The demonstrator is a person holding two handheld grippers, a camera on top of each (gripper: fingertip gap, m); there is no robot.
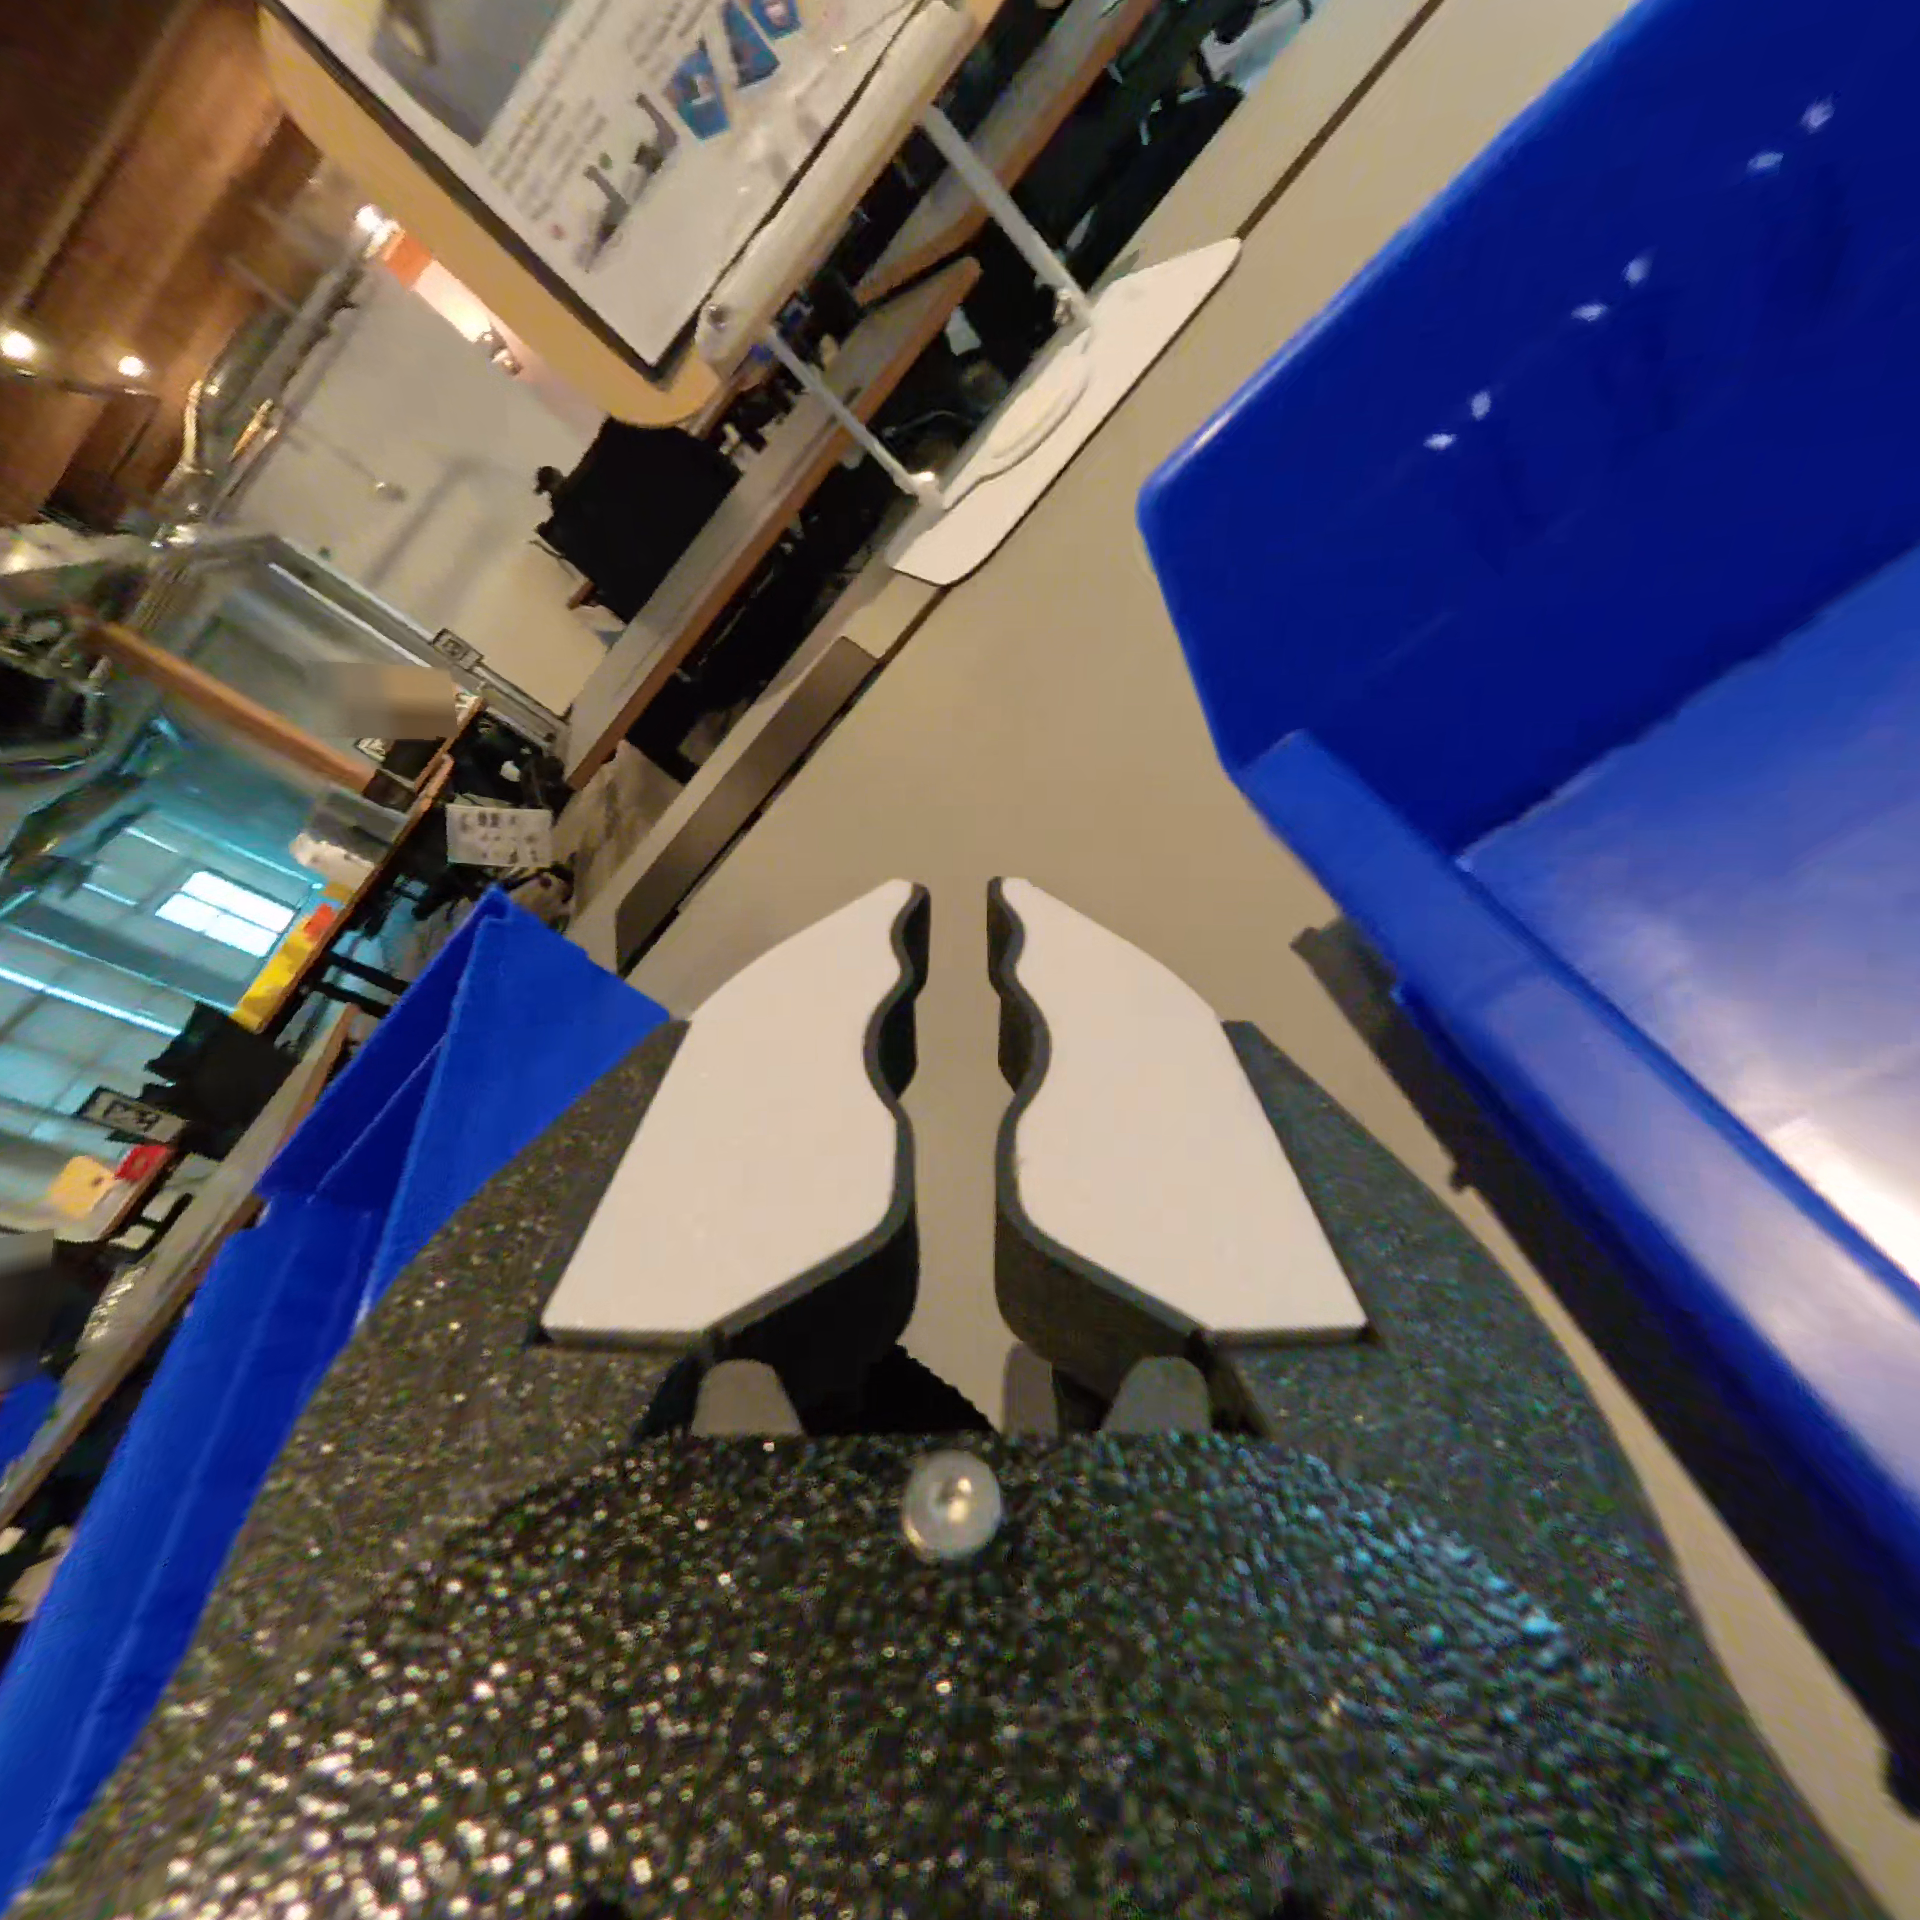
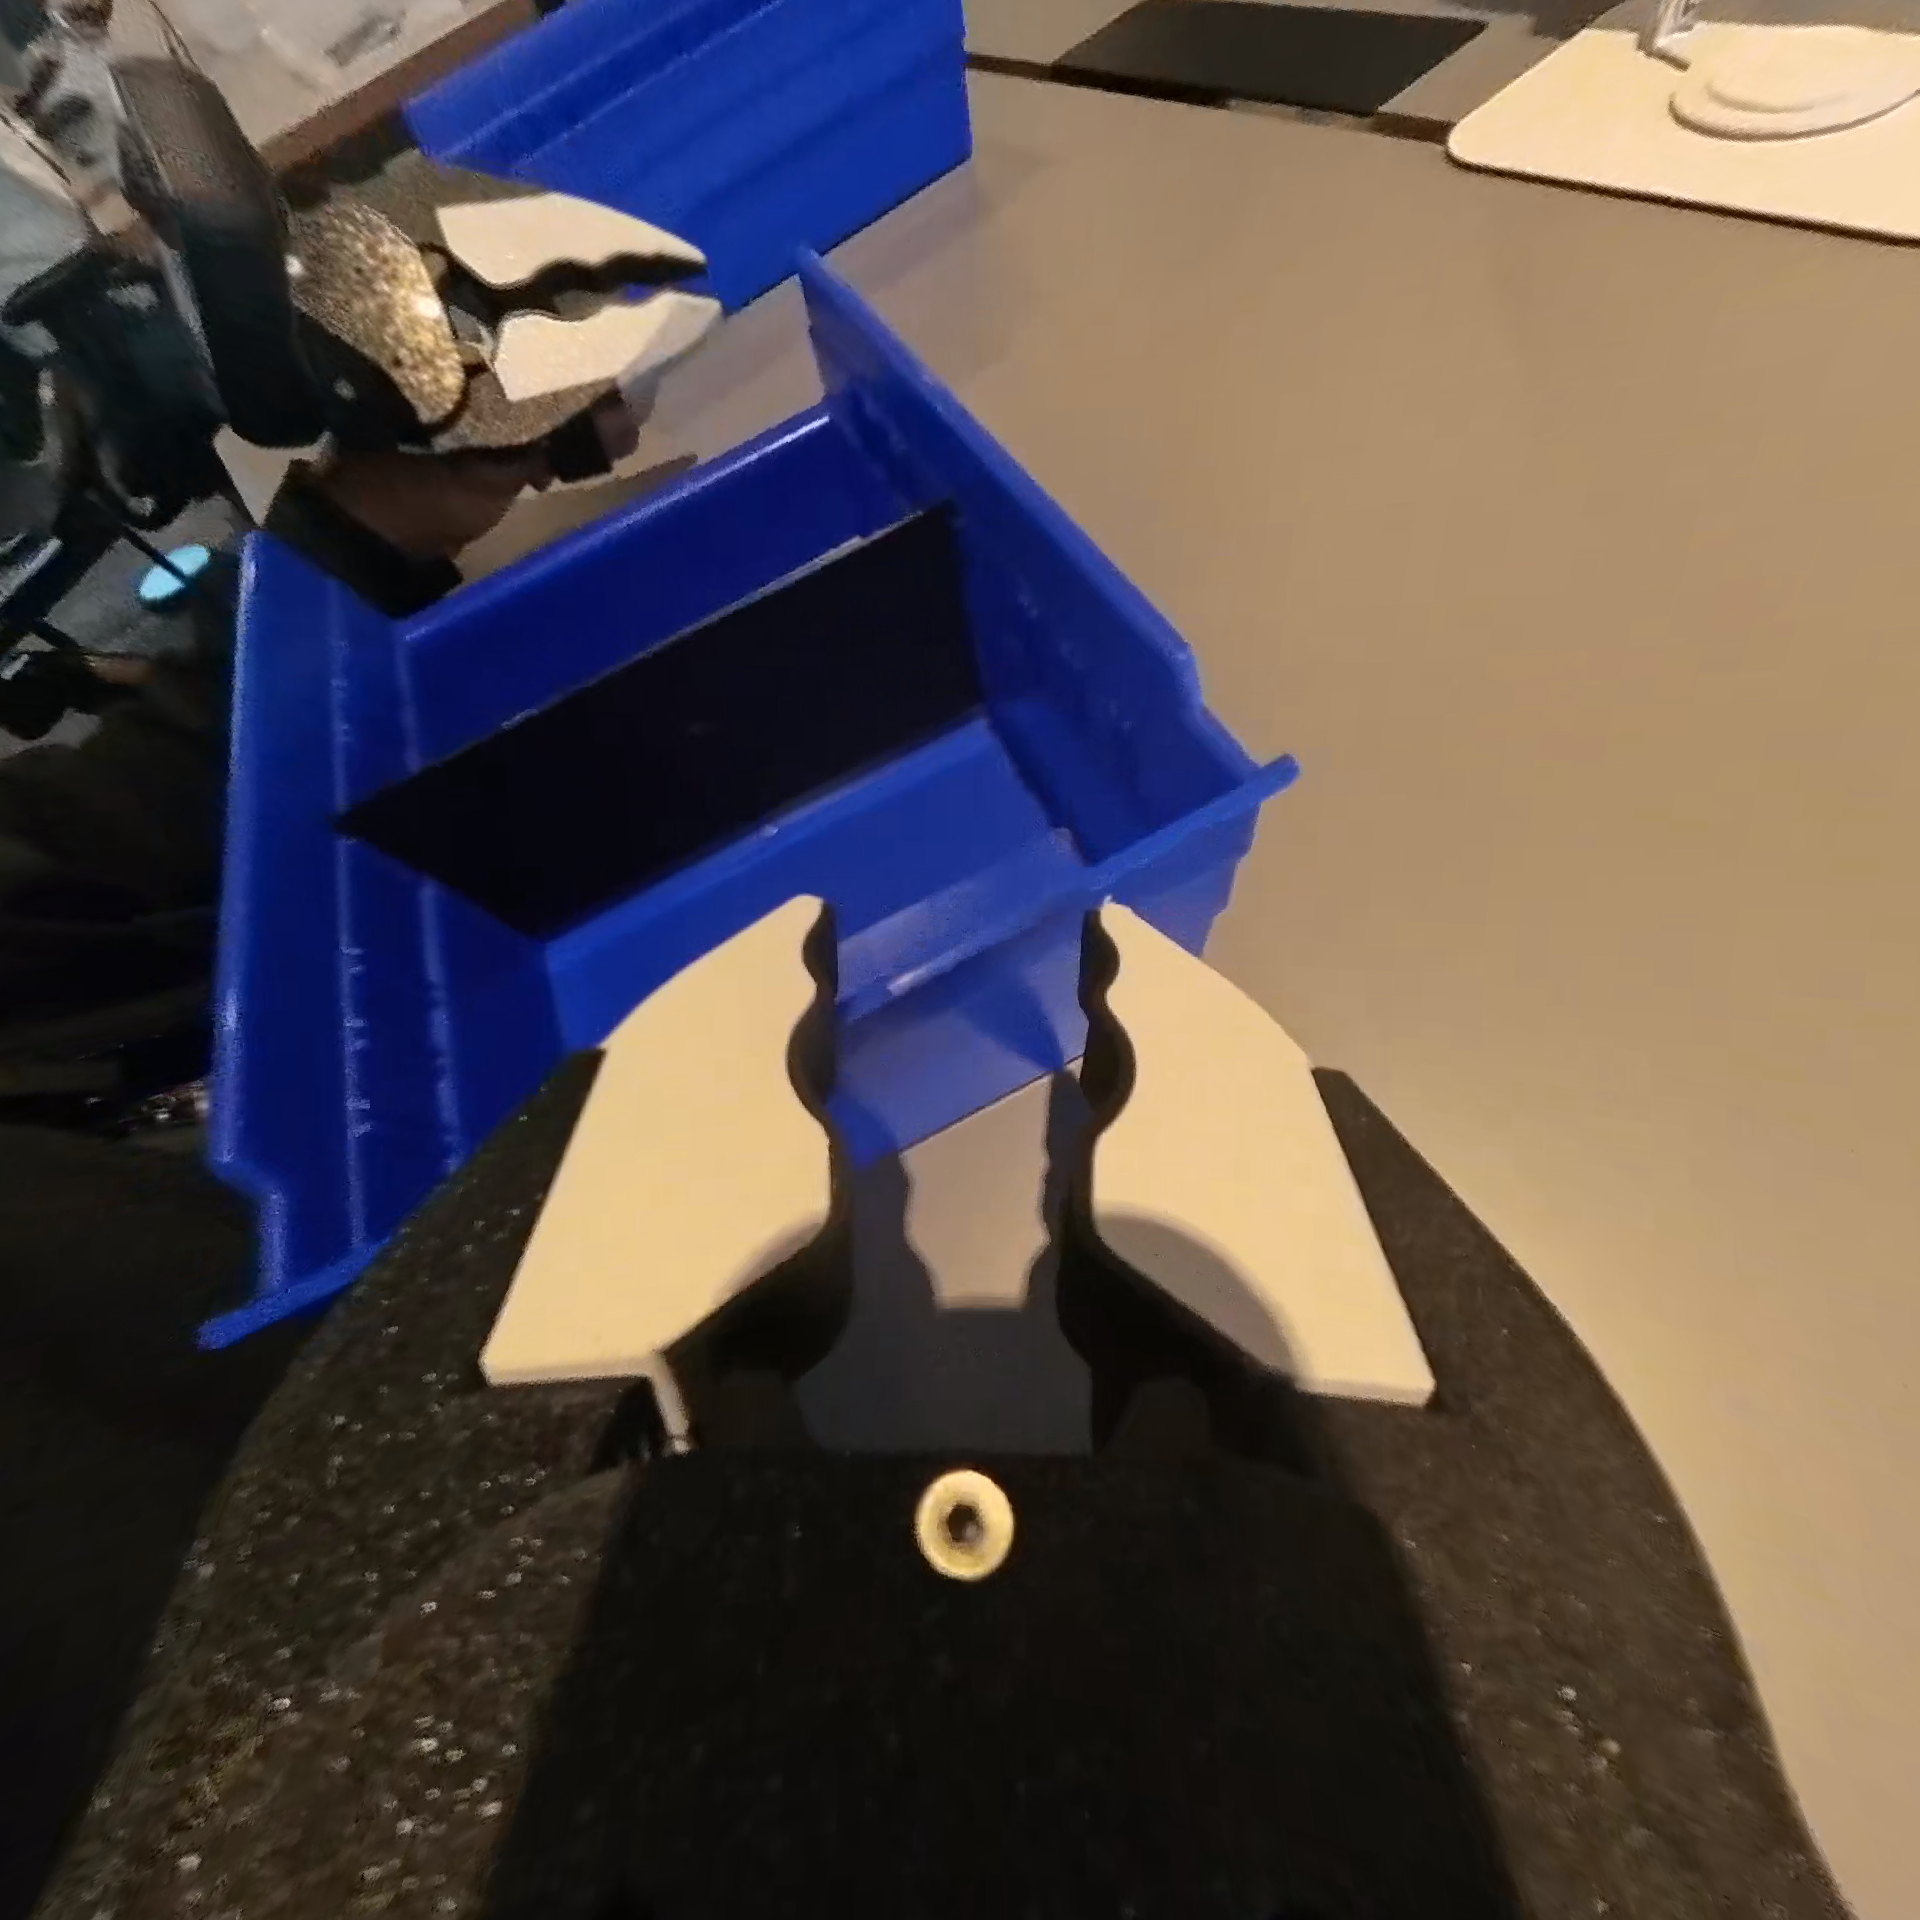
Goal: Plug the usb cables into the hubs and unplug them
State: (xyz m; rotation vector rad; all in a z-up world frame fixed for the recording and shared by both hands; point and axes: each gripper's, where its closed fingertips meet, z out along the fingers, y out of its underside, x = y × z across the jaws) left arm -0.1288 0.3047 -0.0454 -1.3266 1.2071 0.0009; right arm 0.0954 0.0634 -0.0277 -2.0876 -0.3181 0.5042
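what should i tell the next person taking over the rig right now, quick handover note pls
Left gripper: empty, fingers a narrow gap apart, held over the grey table between the two blue bins.
Right gripper: open, empty, just short of the near blue bin.
Near bin: only a dark flat panel shows in it; no cable or hub can be made out there.
Far blue bin: its contents are not visible.
Off to the far right lies a white mat.
Done: nothing that shows. Left: find the USB cables and hubs, none in view, then plug and unplug them.
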